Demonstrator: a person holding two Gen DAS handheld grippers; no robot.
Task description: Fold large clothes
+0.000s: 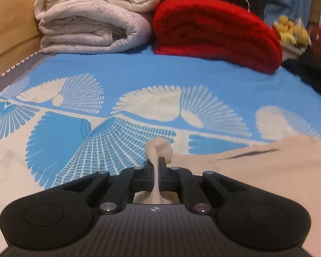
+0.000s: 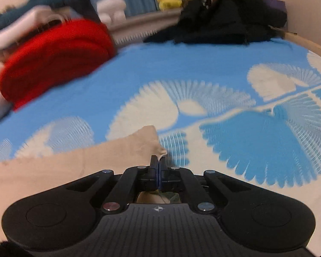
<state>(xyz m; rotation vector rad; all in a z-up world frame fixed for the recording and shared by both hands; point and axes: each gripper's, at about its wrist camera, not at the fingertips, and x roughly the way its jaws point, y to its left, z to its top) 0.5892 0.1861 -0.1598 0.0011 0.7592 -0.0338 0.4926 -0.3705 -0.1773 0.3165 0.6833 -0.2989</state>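
The left gripper (image 1: 156, 162) is held low and roughly level, pointed forward. Its jaws are closed nearly together — a thin bunch of beige cloth (image 1: 256, 162) is pinched between them, and a wad of it is seen past the fingertips. The right gripper (image 2: 158, 160) is held in much the same pose, low and pointed forward. Its jaws are pressed together — a corner of the cloth is clamped at their tips.

Soft indoor light, motion blur, fisheye warp
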